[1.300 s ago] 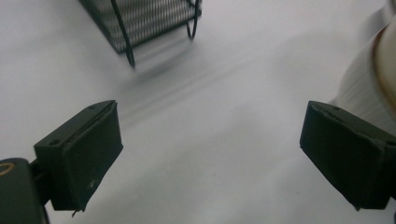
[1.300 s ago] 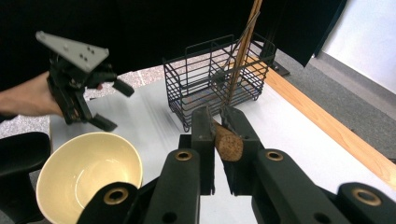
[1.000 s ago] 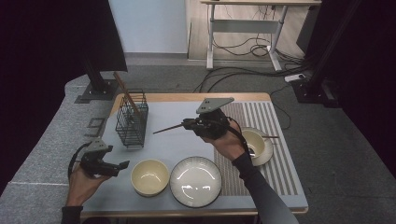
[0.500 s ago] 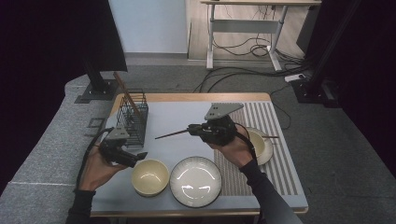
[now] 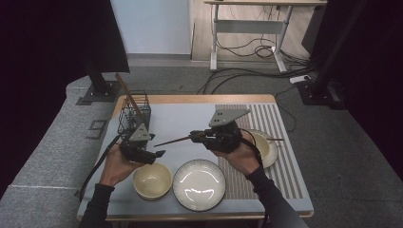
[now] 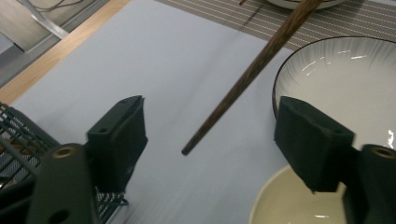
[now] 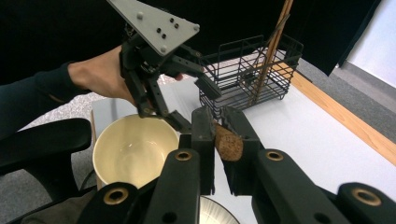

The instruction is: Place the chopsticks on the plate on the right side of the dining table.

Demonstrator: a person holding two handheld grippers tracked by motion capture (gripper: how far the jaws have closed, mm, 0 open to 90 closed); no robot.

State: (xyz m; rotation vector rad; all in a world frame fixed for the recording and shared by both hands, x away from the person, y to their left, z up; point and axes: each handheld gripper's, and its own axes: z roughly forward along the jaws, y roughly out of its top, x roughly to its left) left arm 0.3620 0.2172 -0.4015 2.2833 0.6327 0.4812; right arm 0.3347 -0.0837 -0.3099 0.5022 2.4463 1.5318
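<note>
My right gripper [image 5: 195, 137] is shut on a dark wooden chopstick [image 5: 170, 141] and holds it level above the grey mat, tip pointing left. In the right gripper view the chopstick's butt end [image 7: 229, 142] sits pinched between the jaws. My left gripper [image 5: 154, 154] hovers open just left of the tip, above the cream bowl [image 5: 152, 180]. In the left gripper view the chopstick [image 6: 252, 70] slants down from the upper right, and its tip ends between the wide-open jaws without touching them. A black wire basket [image 5: 133, 114] at the back left holds other chopsticks [image 7: 273, 42].
A white ribbed plate [image 5: 198, 184] lies beside the cream bowl at the front. A pale dish [image 5: 263, 147] with a chopstick [image 5: 276, 139] across it sits on the striped mat [image 5: 278, 175] at the right. Wooden table edge [image 5: 190, 99] runs along the back.
My left gripper has come in from the table's left edge to just above the cream bowl, near the chopstick tip. My right gripper has lowered slightly toward the front with the chopstick.
</note>
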